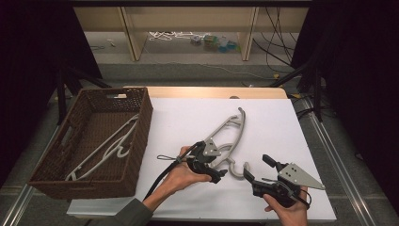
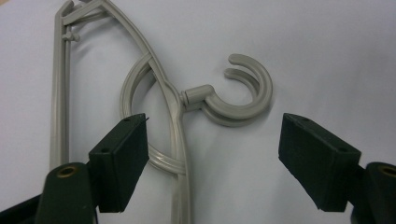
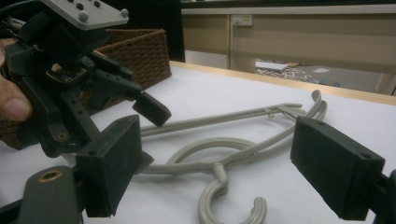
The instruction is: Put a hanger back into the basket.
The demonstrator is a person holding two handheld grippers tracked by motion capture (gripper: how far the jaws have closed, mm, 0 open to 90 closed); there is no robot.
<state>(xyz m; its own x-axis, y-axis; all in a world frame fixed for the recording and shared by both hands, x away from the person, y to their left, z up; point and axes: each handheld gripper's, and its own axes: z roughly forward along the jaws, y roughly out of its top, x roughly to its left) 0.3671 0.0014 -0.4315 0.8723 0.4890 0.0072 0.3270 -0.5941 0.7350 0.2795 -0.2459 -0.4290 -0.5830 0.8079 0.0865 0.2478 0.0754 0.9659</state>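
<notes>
A grey plastic hanger (image 1: 229,134) lies flat on the white table, its hook (image 1: 238,170) toward the near edge. A hand holds my left gripper (image 1: 221,162) open over the hanger's neck. In the left gripper view the neck and hook (image 2: 254,100) lie between the wide-apart jaws of that gripper (image 2: 212,154), gripping nothing. My right gripper (image 1: 259,168) is open just right of the hook, jaws aimed at it. The right gripper view has this gripper (image 3: 215,172) low over the table, facing the hanger (image 3: 210,144) and the left gripper (image 3: 135,91).
A brown wicker basket (image 1: 142,136) stands at the table's left with pale hangers (image 1: 108,146) inside; it also appears behind the left gripper as the basket (image 3: 140,51). Bare white table (image 1: 277,127) stretches to the right and far side. Shelving and cables lie beyond the table.
</notes>
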